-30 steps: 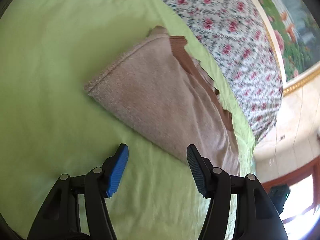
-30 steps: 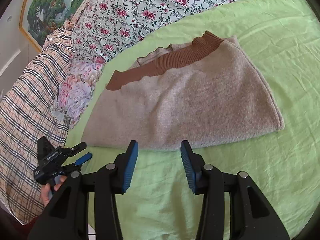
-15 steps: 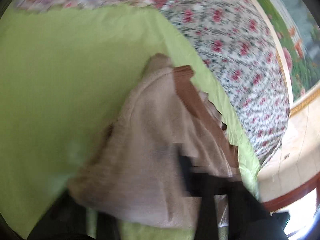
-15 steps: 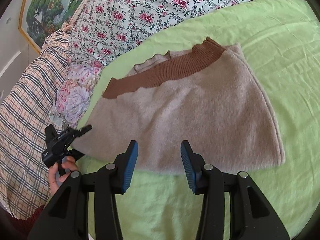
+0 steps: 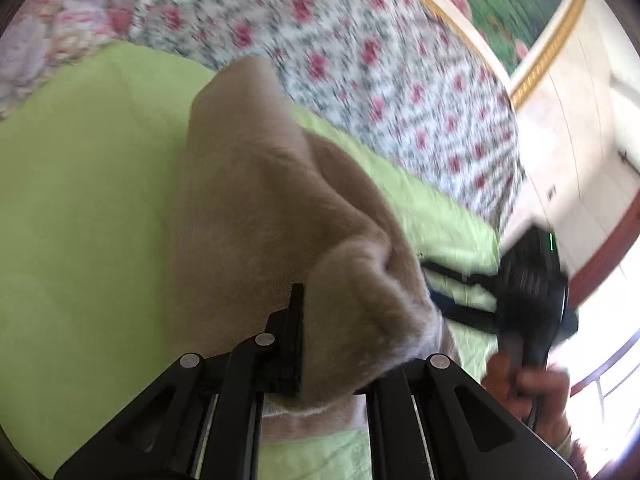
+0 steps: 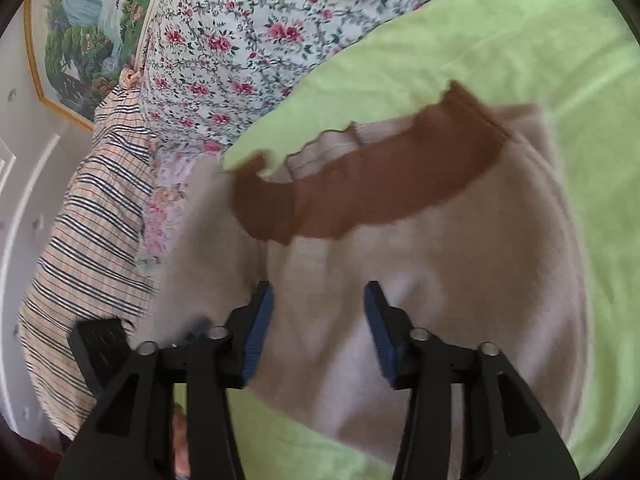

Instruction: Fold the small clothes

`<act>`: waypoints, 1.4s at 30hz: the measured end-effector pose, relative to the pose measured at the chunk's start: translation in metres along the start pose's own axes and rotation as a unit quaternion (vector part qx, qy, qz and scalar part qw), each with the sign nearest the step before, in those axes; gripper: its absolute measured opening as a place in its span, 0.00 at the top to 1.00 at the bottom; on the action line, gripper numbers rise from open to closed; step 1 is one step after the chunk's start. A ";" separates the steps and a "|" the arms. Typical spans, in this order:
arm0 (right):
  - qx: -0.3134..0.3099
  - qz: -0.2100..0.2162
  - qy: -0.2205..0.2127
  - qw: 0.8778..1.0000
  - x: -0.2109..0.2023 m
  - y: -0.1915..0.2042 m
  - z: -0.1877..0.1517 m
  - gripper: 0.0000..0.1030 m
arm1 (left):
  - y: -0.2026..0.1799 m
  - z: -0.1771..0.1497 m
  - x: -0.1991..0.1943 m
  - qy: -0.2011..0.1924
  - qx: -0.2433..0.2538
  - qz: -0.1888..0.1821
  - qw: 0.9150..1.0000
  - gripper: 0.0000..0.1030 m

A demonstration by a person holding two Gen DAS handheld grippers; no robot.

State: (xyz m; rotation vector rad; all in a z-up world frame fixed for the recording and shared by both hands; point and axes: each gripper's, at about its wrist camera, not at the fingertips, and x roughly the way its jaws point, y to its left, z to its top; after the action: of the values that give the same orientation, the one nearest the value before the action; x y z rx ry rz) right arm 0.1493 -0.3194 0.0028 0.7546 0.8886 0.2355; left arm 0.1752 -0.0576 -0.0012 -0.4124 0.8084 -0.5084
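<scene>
A small beige knitted garment (image 6: pixel 460 264) with a brown ribbed waistband (image 6: pixel 360 192) lies on a green sheet (image 6: pixel 500 48). My left gripper (image 5: pixel 316 344) is shut on the garment's lower corner (image 5: pixel 352 320) and lifts it, so the cloth bunches over the jaws and hides the right finger. My right gripper (image 6: pixel 318 332) is open, its blue pads (image 6: pixel 260 332) hovering over the garment's near edge with nothing between them. The right gripper also shows, blurred, in the left wrist view (image 5: pixel 520 280).
A floral quilt (image 6: pixel 248 40) and a plaid cloth (image 6: pixel 80 240) border the green sheet on the far and left sides. A framed painting (image 6: pixel 84 40) hangs on the wall. A hand (image 5: pixel 528 396) holds the right gripper.
My left gripper has closed on the garment's corner and raised it toward the right gripper. My right gripper has moved forward over the garment and stayed open.
</scene>
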 end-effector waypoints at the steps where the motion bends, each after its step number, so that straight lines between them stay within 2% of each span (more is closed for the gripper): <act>1: 0.001 0.018 0.004 1.000 0.005 0.001 0.006 0.30 | -0.002 -0.004 0.010 0.013 0.001 -0.005 1.000 0.93; 3: 0.006 0.051 0.024 0.998 0.023 0.001 0.023 0.23 | -0.003 -0.009 0.020 0.027 0.002 -0.005 1.000 0.94; 4: 0.009 0.067 0.048 0.997 0.040 0.002 0.032 0.20 | -0.001 -0.011 0.024 0.030 0.002 -0.005 1.000 0.94; 9: 0.024 0.050 0.102 0.993 0.101 0.005 0.047 0.19 | -0.001 -0.010 0.025 0.030 0.005 -0.011 0.999 0.94; 10: 0.015 0.055 0.102 0.993 0.110 0.012 0.050 0.24 | -0.001 -0.009 0.025 0.033 0.006 -0.013 0.999 0.94; 12: 0.000 0.052 0.095 0.994 0.119 0.022 0.056 0.42 | 0.002 -0.011 0.023 0.035 0.011 -0.012 0.999 0.94; 13: -0.002 0.044 0.091 0.995 0.123 0.025 0.060 0.69 | 0.002 -0.012 0.022 0.036 0.015 -0.008 0.999 0.94; 14: 0.003 0.044 0.089 0.995 0.124 0.027 0.065 0.82 | 0.000 -0.012 0.023 0.037 0.021 -0.003 0.999 0.94; 16: -0.009 0.044 0.079 0.996 0.114 0.033 0.071 0.83 | -0.003 -0.010 0.020 0.038 0.025 -0.006 0.999 0.94; 20: -0.068 0.028 0.042 0.996 0.060 0.043 0.072 0.83 | -0.029 -0.009 0.018 0.039 0.034 -0.036 0.998 0.94; 23: -0.087 -0.010 0.021 0.996 0.020 0.030 0.073 0.83 | -0.059 -0.019 0.029 0.050 0.049 -0.058 0.996 0.93; 28: -0.094 -0.089 0.016 0.991 -0.021 -0.016 0.068 0.84 | -0.100 -0.039 0.060 0.082 0.067 -0.081 0.991 0.93; 33: -0.098 -0.131 0.017 0.986 -0.030 -0.044 0.062 0.84 | -0.116 -0.060 0.093 0.119 0.080 -0.084 0.986 0.93; 39: -0.122 -0.172 0.017 0.977 -0.029 -0.059 0.055 0.83 | -0.123 -0.069 0.109 0.134 0.097 -0.080 0.983 0.92; 42: -0.130 -0.190 0.008 0.973 -0.028 -0.061 0.052 0.79 | -0.121 -0.071 0.108 0.138 0.099 -0.072 0.983 0.86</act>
State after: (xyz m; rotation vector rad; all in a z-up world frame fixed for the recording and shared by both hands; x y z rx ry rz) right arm 0.1651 -0.4022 -0.0010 0.3303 0.9763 0.0152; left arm 0.1513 -0.2278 -0.0427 -0.2186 0.9883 -0.7856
